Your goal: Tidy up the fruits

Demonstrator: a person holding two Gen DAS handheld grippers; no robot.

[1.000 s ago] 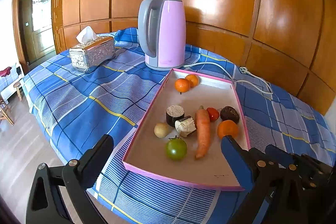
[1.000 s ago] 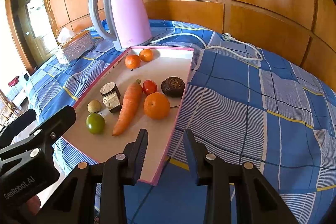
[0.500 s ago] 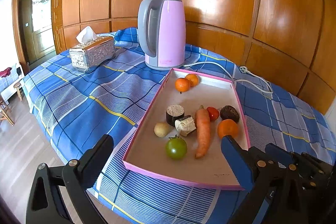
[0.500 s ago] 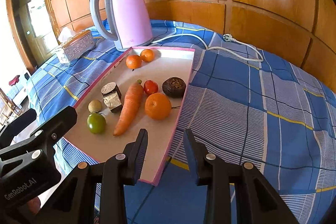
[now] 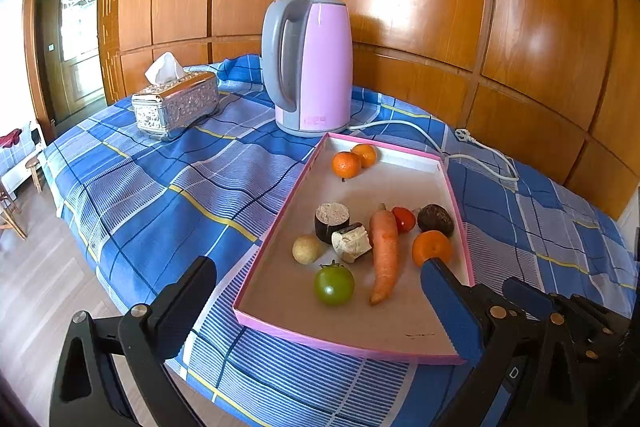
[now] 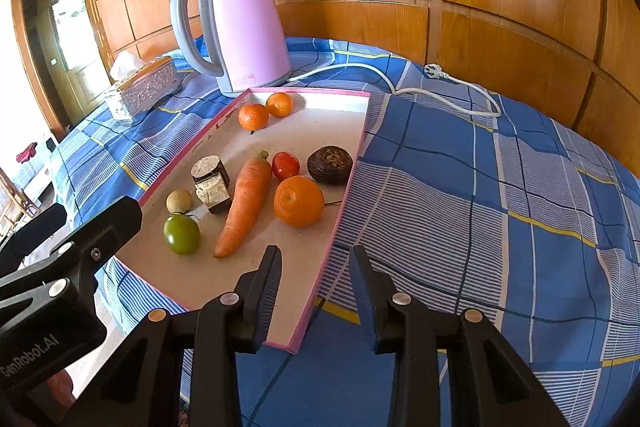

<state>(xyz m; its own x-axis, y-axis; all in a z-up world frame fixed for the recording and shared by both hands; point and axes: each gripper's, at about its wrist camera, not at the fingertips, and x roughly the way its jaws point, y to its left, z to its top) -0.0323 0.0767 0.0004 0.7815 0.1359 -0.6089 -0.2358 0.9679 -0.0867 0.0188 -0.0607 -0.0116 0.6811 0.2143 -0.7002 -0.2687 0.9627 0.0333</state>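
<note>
A pink-rimmed tray [image 5: 276, 227] [image 6: 344, 203] lies on the blue plaid cloth. It holds a carrot [image 5: 384, 251] [image 6: 248, 199], a green tomato [image 5: 334, 285] [image 6: 181, 233], a large orange [image 5: 431, 247] [image 6: 298, 201], a red tomato [image 5: 403, 219] [image 6: 285, 165], a dark wrinkled fruit [image 5: 436, 220] [image 6: 330, 165], a small tan fruit [image 5: 306, 249] [image 6: 179, 201], two dark-skinned cut pieces [image 5: 332, 223] [image 6: 210, 171] and two mandarins [image 5: 346, 165] [image 6: 253, 116] at the far end. My left gripper [image 5: 320, 303] is wide open before the tray's near edge. My right gripper [image 6: 316, 267] is open over the tray's near right corner, empty.
A pink kettle [image 5: 308, 67] [image 6: 236, 27] stands behind the tray, its white cord [image 6: 400, 83] trailing right. A silver tissue box [image 5: 176, 103] [image 6: 140, 89] sits at the far left. Wooden panels back the table. The table edge drops to the floor at left.
Both grippers have barely moved. The right gripper's view has shifted slightly toward the tray. No fruit has moved.
</note>
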